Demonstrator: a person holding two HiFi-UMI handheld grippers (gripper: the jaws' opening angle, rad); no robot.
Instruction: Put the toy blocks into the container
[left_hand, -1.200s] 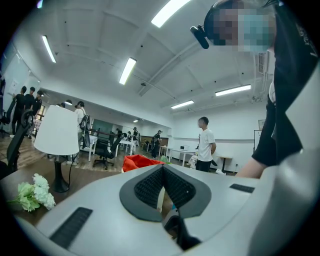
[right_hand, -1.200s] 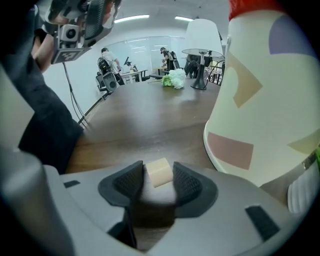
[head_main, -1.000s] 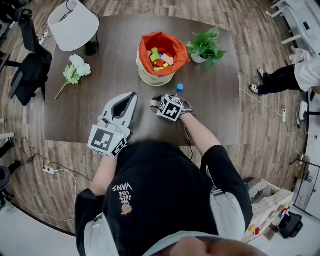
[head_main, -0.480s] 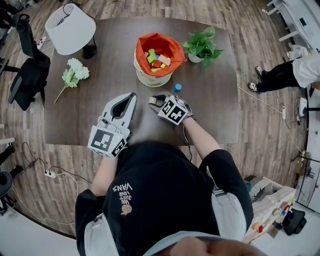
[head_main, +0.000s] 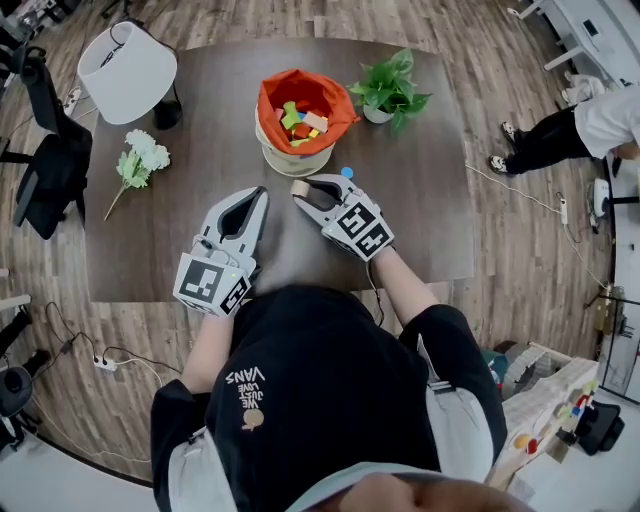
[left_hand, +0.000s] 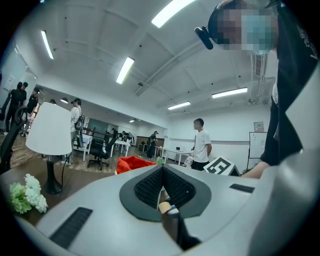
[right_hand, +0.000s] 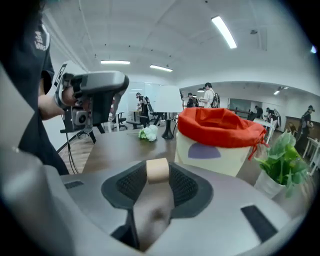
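The right gripper (head_main: 318, 188), clamped on a tan block (head_main: 299, 187), has risen off the table (head_main: 420, 220) just short of the container (head_main: 285, 158), so a drop looks next. The left gripper (head_main: 257, 193), jaws together and empty, waits farther back.

One overhead, two low toward container (head_main: 290, 158)

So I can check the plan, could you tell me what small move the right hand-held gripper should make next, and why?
Probably carry the block forward and a little higher, over the container's open top, then let go. The right hand-held gripper is shut on the block, and the container stands just ahead, its rim higher than the block in the right gripper view.
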